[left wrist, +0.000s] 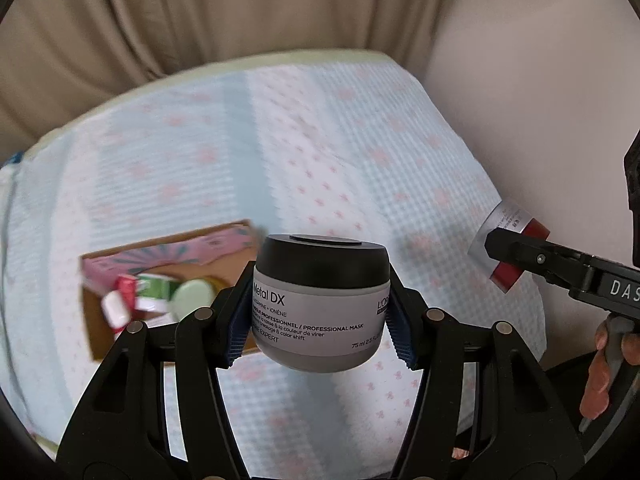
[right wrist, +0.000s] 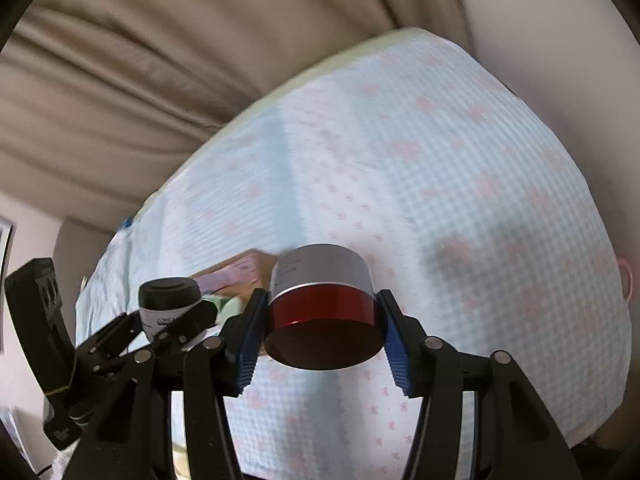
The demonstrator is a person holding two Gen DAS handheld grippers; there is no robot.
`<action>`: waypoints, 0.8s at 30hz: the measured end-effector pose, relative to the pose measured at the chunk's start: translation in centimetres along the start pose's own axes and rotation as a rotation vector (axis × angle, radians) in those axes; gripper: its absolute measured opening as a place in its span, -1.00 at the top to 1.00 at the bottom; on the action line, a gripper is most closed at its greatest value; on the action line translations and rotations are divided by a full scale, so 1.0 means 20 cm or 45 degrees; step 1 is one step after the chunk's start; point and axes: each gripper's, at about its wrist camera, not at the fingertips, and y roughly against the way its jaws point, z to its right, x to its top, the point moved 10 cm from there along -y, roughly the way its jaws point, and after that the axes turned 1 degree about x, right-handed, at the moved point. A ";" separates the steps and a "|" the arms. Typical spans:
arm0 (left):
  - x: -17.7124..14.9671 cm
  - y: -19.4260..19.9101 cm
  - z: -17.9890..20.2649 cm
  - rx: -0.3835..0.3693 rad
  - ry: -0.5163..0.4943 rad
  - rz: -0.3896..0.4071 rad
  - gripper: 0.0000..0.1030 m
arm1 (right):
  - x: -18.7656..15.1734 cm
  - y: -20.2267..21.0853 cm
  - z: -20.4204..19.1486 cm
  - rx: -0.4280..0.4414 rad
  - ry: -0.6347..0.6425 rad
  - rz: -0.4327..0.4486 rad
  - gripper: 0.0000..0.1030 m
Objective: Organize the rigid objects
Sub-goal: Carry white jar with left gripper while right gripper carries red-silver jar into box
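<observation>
My left gripper (left wrist: 320, 320) is shut on a grey jar with a black lid (left wrist: 320, 304), labelled Metal DX, and holds it upright above the bed. My right gripper (right wrist: 322, 332) is shut on a red jar with a silver lid (right wrist: 324, 304), tilted, also held in the air. The red jar shows in the left wrist view (left wrist: 508, 244) at the right, with the right gripper's finger across it. The grey jar shows in the right wrist view (right wrist: 168, 308) at the lower left. A cardboard box (left wrist: 120, 276) lies on the bed left of the grey jar and holds several small containers (left wrist: 156, 292).
The bed has a pale blue and white cover with pink dots (left wrist: 340, 152). A beige curtain (left wrist: 200, 12) hangs behind it. A plain wall (left wrist: 540, 80) runs along the bed's right side. The box's far edge also shows in the right wrist view (right wrist: 240, 268).
</observation>
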 end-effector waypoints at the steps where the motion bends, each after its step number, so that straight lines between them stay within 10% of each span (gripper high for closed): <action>1: -0.01 0.04 -0.03 0.007 0.016 0.011 -0.06 | 0.00 0.01 -0.07 0.018 0.031 0.003 0.03; 14: -0.09 0.32 -0.69 -0.011 0.110 0.060 -0.06 | -0.14 -0.12 -0.73 0.128 0.071 0.004 0.03; 24: -0.15 0.05 -1.13 -0.098 0.041 -0.071 -0.06 | -0.22 -0.48 -0.99 0.038 -0.096 0.009 0.03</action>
